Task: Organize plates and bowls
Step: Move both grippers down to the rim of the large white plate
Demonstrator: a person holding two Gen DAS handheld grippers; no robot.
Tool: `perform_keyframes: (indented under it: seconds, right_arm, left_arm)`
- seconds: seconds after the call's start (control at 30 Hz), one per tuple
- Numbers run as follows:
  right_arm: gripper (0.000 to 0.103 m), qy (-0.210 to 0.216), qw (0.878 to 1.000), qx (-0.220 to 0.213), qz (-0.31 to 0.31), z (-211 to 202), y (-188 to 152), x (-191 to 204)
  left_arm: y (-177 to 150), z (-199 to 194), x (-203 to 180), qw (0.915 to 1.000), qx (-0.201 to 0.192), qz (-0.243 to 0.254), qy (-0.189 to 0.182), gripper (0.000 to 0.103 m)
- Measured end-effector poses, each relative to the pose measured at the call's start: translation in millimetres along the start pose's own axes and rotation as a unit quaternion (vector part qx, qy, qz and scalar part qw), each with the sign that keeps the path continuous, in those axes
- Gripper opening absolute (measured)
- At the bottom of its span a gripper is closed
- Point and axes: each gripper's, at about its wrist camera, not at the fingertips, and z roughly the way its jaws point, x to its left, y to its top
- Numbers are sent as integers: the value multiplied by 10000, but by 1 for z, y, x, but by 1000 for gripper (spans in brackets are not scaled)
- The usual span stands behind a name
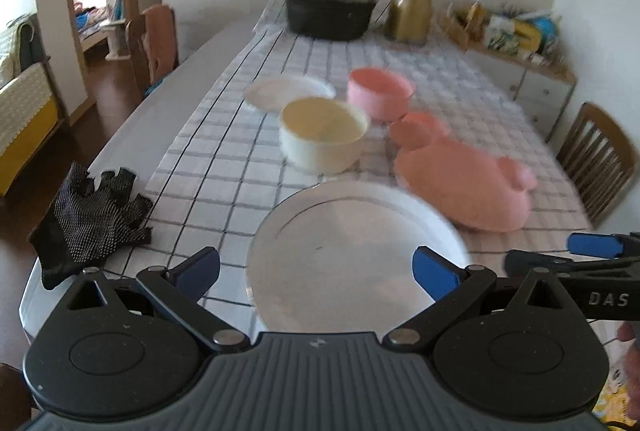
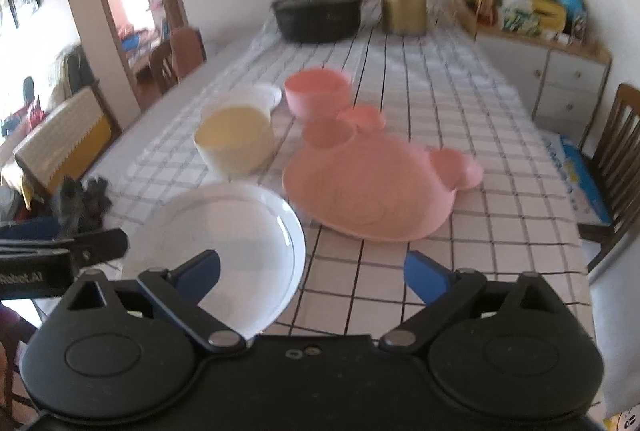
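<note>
Whole black glove [image 1: 90, 219] from left wrist only

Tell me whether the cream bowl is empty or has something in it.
Empty, as far as the blur allows. The cream bowl stands upright on the checked cloth, and only its bare yellowish inside shows from both views.

The left gripper [image 1: 316, 271] has a matte black body with a ribbed grey centre panel, round black side housings, silver pivot screws and blue pads on black linkage arms. The right gripper [image 2: 312, 273] is built the same, with a smooth black centre and two small screws; white lettering marks its side.
</note>
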Motion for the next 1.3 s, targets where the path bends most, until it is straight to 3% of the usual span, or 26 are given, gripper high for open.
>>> perform_keyframes:
  seconds: [0.13,0.27,0.37,0.47,0.7,0.83,1.0,1.3]
  right_arm:
    - [86,57,9997,228,-122,27,-3,1]
    - [81,168,9988,438,-125,48,-3,-2]
    - [72,169,9977,642,-110,64,-3,-2]
    - [66,190,9966,797,-45,76,-3,-2]
    - [45,473,9932,1062,91,89,-3,-1]
    - [35,620,9910,1164,207,90,-4,-1]
    - [26,609,9901,1229,297,92,-6,0]
    - [14,488,9896,1280,444,91,-10,-1]
  left_arm:
    - [-1,31,18,9992,342,-93,161,103]
    - [-3,52,29,9986,457,-117,227,103]
    - [-2,60,31,9981,538,-188,221,103]
    - [1,69,33,9972,655,-294,188,94]
    - [-1,87,47,9920,1055,-686,137,57]
    - [-4,85,46,9918,1096,-650,69,50]
    - [-6,84,48,9907,1134,-748,-95,31]
    - [-7,82,46,9914,1131,-653,-37,19]
